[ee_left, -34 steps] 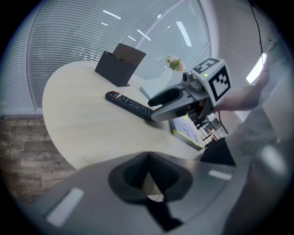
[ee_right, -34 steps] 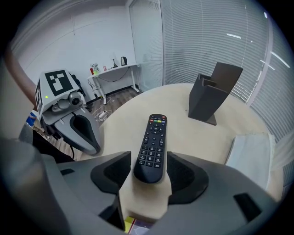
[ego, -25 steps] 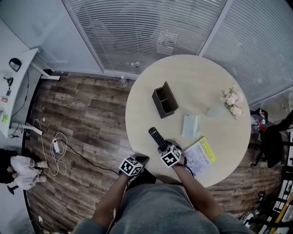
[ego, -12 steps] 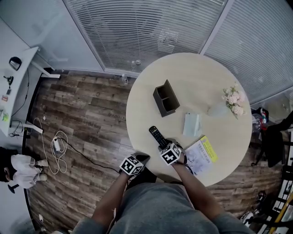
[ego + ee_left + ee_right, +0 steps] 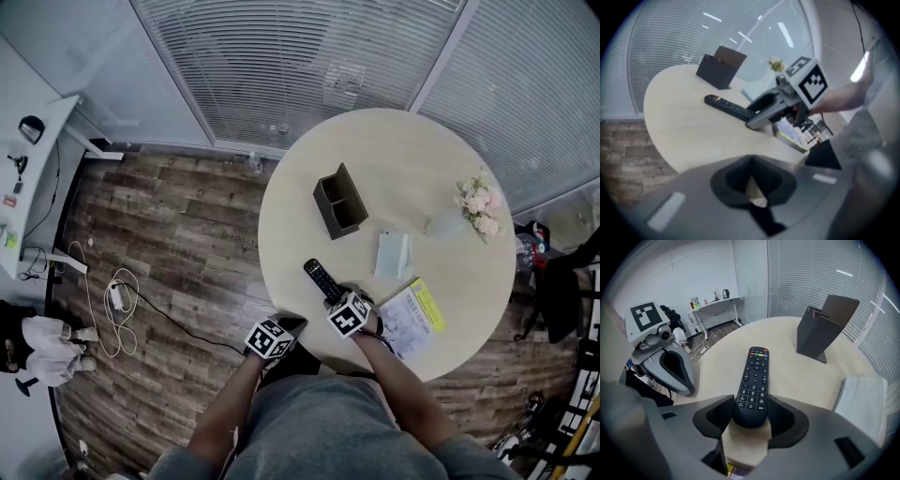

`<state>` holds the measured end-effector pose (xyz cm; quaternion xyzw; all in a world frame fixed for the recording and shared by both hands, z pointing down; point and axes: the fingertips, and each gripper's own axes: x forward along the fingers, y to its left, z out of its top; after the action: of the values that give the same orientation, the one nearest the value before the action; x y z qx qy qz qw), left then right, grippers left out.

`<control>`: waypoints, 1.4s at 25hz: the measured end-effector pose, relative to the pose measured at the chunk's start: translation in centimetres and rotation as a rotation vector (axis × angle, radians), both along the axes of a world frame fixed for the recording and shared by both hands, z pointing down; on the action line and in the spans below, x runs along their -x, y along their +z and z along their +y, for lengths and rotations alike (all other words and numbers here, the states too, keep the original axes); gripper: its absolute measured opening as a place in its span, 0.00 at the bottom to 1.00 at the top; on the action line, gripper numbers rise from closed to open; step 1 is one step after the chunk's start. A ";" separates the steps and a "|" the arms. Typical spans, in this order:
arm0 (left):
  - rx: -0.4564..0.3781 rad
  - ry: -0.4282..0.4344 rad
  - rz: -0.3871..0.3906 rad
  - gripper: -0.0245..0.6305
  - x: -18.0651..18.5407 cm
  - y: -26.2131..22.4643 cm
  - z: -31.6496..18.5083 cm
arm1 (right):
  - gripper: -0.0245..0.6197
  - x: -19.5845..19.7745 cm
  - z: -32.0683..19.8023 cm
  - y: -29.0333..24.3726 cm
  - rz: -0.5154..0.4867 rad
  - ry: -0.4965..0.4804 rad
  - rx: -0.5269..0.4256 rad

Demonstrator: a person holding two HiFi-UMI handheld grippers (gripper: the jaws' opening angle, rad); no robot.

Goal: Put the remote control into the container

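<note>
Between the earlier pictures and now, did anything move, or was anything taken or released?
Nothing visibly changed. The right gripper stays closed on the near end of the remote control, which still lies on the table. The left gripper stays shut and empty. The container has not moved.

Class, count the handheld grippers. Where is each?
2. The left gripper is at the near edge of the table, jaws shut, empty; the right gripper is over it, jaws closed on the remote control.
</note>
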<state>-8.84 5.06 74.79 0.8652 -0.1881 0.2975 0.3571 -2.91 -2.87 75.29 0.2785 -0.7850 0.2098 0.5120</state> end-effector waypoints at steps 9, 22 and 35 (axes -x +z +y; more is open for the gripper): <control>0.051 -0.039 0.017 0.03 -0.1 0.1 -0.3 | 0.39 -0.3 -0.3 -0.5 -0.002 0.000 -0.016; 0.017 -0.063 0.077 0.09 -0.4 -2.1 -2.0 | 0.39 -0.8 -0.2 -1.9 -0.030 0.009 -0.035; -0.098 -0.067 0.131 0.16 -0.2 -6.9 -3.7 | 0.39 -0.8 0.2 -5.1 -0.124 -0.015 -0.081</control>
<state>-8.66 1.38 67.91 0.8924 -0.2076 0.2184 0.3358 -2.15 -2.64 70.20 0.2797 -0.8252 0.1908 0.4521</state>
